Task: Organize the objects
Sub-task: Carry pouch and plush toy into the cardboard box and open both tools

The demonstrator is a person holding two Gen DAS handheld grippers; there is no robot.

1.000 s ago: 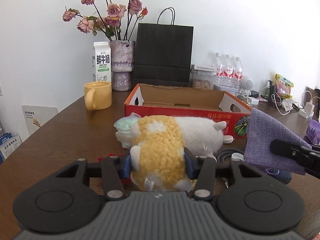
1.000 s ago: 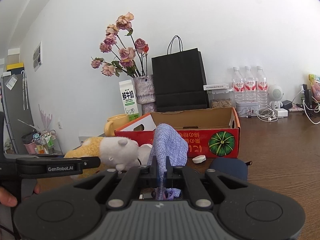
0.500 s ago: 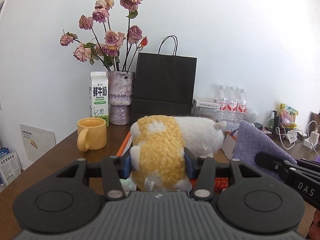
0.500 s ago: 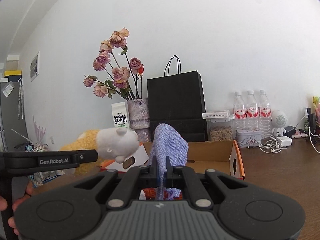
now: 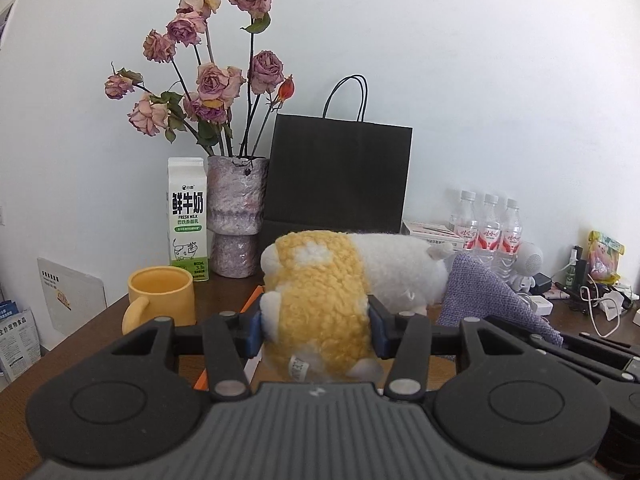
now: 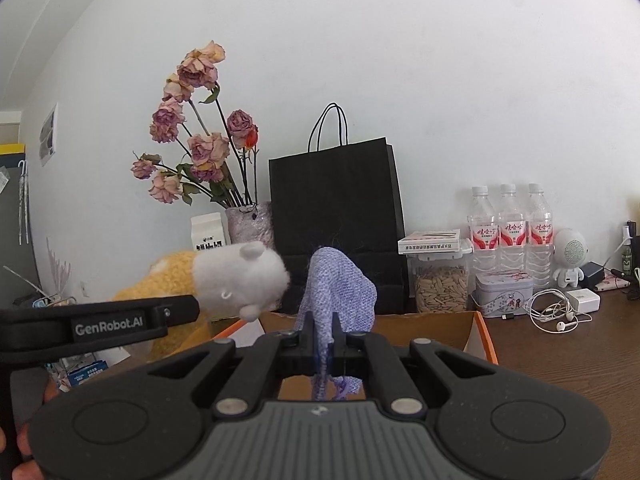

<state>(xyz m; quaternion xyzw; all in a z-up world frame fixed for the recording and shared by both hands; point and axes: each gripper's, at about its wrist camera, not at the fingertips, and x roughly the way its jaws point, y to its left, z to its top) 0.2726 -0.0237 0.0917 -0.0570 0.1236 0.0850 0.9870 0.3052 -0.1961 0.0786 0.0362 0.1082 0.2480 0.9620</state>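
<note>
Our left gripper [image 5: 316, 326] squeezes one woolly yellow-and-white plush toy [image 5: 320, 300]; our right gripper [image 6: 323, 342] pinches one nubby purple cloth [image 6: 338, 292], with three plastic bottles [image 6: 509, 232] behind.

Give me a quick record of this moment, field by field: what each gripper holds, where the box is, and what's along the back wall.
left gripper: shut on plush toy, yellow and white, lifted off the table
right gripper: shut on purple cloth, hanging pinched between the jaws
cardboard box: open, below and ahead of both held items
table: dark wood
back wall items: vase of dried roses, milk carton, black paper bag, three water bottles
yellow mug: on the table, left of the box
</note>
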